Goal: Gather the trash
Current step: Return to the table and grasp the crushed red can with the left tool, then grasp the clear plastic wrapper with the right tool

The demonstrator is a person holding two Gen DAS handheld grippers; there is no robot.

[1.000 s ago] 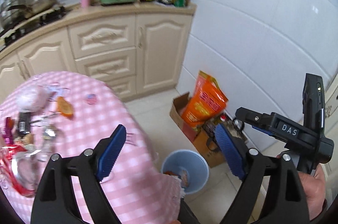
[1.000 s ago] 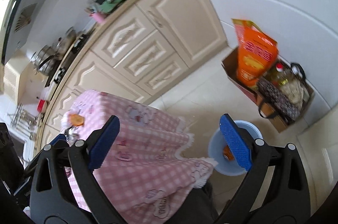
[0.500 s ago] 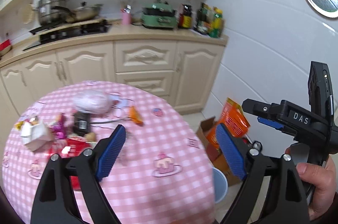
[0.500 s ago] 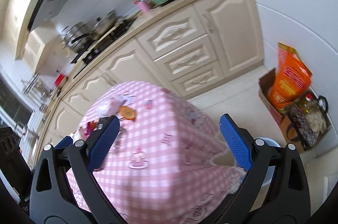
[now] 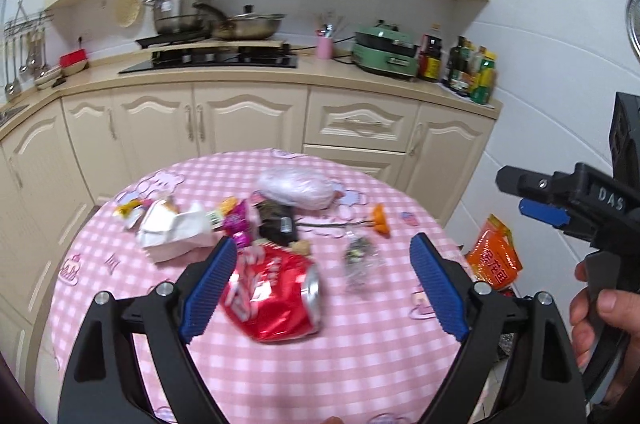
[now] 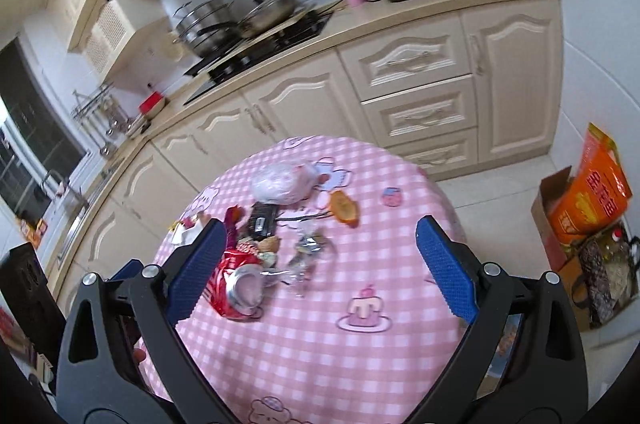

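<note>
Here: two grippers, left gripper (image 5: 320, 280) and right gripper (image 6: 320, 264), spread, empty; one crushed can (image 5: 276, 292), maybe eight scraps.

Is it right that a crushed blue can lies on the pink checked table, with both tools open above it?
Not quite: the can is red, not blue, as the left wrist view shows. It does lie crushed on the pink checked table, and the left tool and right tool are both open above it.

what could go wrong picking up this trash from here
The crushed red can lies tight against other wrappers, so the open left tool may drag neighbours along or knock them off the table. The clear crumpled plastic looks thin and flat, so the pads might slip over it.
</note>
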